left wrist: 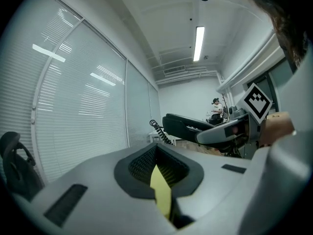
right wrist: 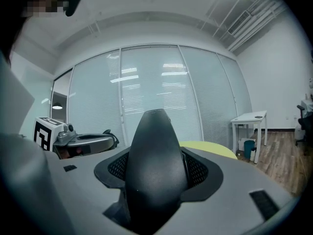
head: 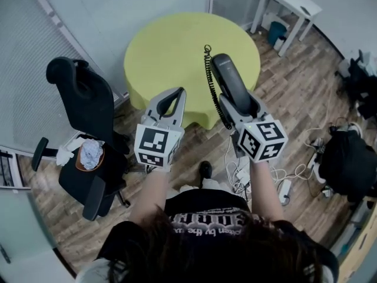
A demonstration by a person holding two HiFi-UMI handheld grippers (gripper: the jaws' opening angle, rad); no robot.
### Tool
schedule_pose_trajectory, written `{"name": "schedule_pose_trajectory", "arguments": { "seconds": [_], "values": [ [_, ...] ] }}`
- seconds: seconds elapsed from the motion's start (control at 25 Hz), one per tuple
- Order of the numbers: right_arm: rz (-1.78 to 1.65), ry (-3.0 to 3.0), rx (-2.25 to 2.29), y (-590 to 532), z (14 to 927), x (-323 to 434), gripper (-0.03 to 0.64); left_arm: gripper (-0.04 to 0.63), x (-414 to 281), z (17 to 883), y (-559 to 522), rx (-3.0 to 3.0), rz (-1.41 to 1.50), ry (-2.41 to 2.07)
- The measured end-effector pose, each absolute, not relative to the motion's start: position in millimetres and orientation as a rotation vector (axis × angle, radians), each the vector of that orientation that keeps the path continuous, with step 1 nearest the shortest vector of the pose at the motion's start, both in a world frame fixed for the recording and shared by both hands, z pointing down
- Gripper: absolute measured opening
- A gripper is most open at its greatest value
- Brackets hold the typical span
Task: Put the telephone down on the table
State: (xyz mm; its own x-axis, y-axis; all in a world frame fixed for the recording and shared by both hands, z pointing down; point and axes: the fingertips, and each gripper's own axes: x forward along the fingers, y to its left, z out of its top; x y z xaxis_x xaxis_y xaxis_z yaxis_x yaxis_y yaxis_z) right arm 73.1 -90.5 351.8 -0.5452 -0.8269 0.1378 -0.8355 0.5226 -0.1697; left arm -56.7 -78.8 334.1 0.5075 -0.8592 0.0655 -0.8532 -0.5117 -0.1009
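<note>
you stand at the near edge of a round yellow table (head: 177,46) with a gripper in each hand, the telephone (head: 225,75) raised in the air above the tabletop and not yet set down. your right gripper (head: 237,106) is clamped on the black handset, its jaws pressed against both sides of the body, as the right gripper view shows plainly; the far end of the handset juts out past the jaws toward the middle of the table, and its coiled cord (head: 208,81) hangs off the left side and trails back down toward you. your left gripper (head: 175,96) hovers just beside it, over the table's near rim, its jaws drawn all but together with nothing between them, only a sliver of the yellow top showing through the slit in the left gripper view. the tabletop looks bare in the head view, so there is room anywhere ahead of the handset. a black office chair (head: 88,105) stands to your left, and a small white side table (head: 291,2) sits well apart at the far right. by the look of it, the carry is done and the placing is what remains: lower the handset until it rests on the yellow top, then part the right jaws and draw back, minding the cord so it does not drag the handset.
</note>
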Motion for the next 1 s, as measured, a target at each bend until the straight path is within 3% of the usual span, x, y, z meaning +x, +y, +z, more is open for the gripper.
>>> {"name": "schedule_pose_trajectory", "arguments": {
  "seconds": [1.0],
  "values": [
    [0.37, -2.718, 1.408, -237.2, 365.7, 103.0, 0.287, -0.006, -33.3, 335.8, -212.9, -2.621, -0.19, 1.618]
  ]
}}
